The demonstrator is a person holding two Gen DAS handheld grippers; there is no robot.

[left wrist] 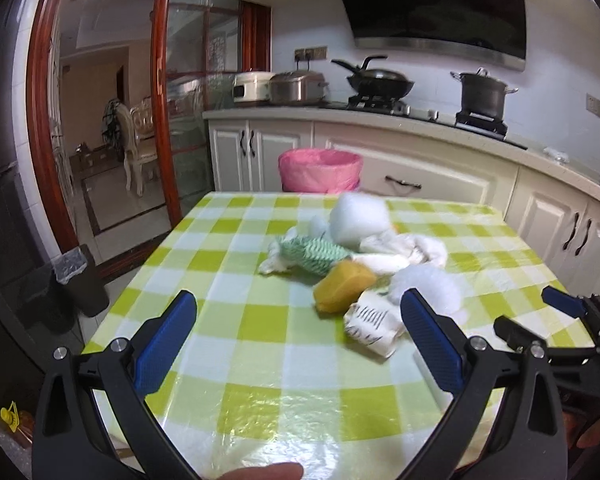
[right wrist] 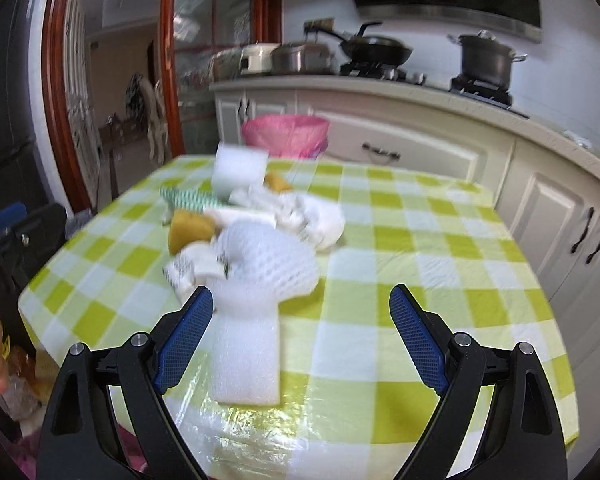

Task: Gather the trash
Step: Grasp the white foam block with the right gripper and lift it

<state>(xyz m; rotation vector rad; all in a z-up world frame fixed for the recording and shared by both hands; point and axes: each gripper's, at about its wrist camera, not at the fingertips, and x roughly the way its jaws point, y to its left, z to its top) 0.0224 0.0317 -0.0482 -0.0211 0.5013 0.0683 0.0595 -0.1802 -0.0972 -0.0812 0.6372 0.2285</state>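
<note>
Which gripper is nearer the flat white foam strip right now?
Right. The right gripper is open with the foam strip lying between its fingers, by the left one. The left gripper is open over bare tablecloth, off to the strip's left.

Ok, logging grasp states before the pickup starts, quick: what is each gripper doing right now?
Left gripper: open, holding nothing, above the checked tablecloth.
Right gripper: open, holding nothing; a white foam sheet lies on the table between its fingers.
</note>
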